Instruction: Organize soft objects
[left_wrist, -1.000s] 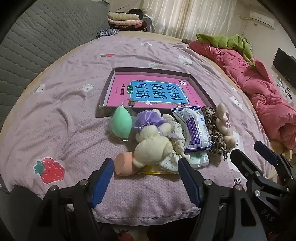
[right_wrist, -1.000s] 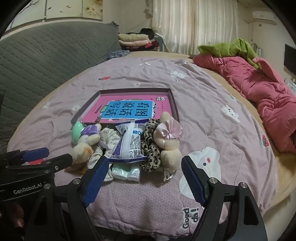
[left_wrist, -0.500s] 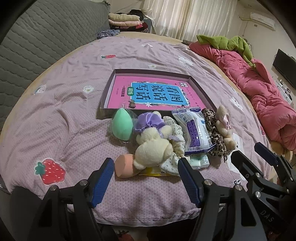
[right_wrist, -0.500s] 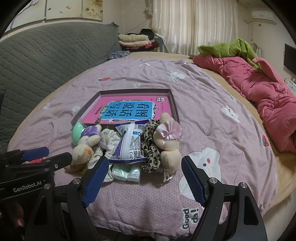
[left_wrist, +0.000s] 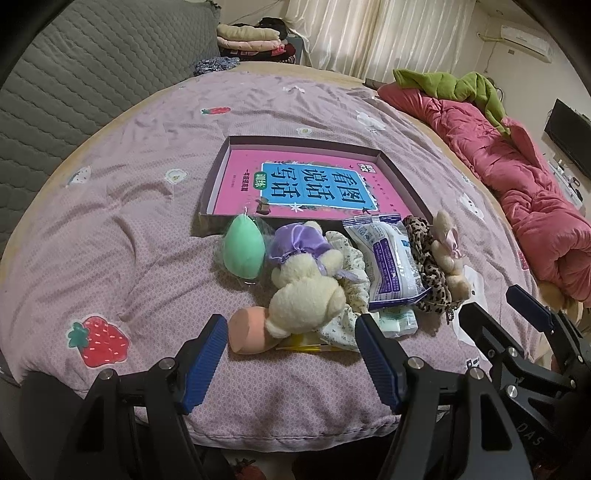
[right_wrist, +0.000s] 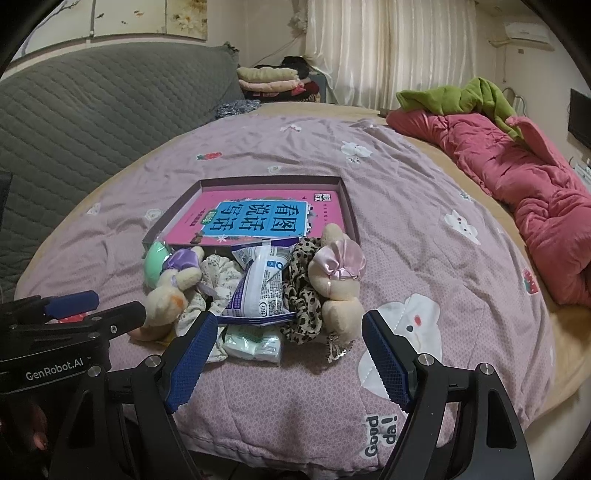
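A heap of soft things lies on the purple bedspread in front of a shallow box (left_wrist: 218, 173) with a pink book inside. In the heap are a green sponge egg (left_wrist: 243, 249), a cream plush with a purple bow (left_wrist: 304, 286), an orange sponge (left_wrist: 248, 331), a floral scrunchie (left_wrist: 352, 266), a white-blue packet (left_wrist: 389, 260), a leopard scrunchie (left_wrist: 428, 258) and a plush with a pink bow (right_wrist: 338, 275). My left gripper (left_wrist: 290, 354) is open just short of the orange sponge. My right gripper (right_wrist: 284, 350) is open before the packet and a small tissue pack (right_wrist: 255, 341).
A pink quilt (left_wrist: 517, 170) with a green garment lies along the right side of the bed. A grey quilted headboard (left_wrist: 74, 74) stands at the left. Folded clothes (left_wrist: 251, 37) are stacked at the back. The bed's near edge is just under both grippers.
Both grippers have barely shifted; the left view has drifted slightly so the heap sits a little lower. Nothing was grasped or moved.
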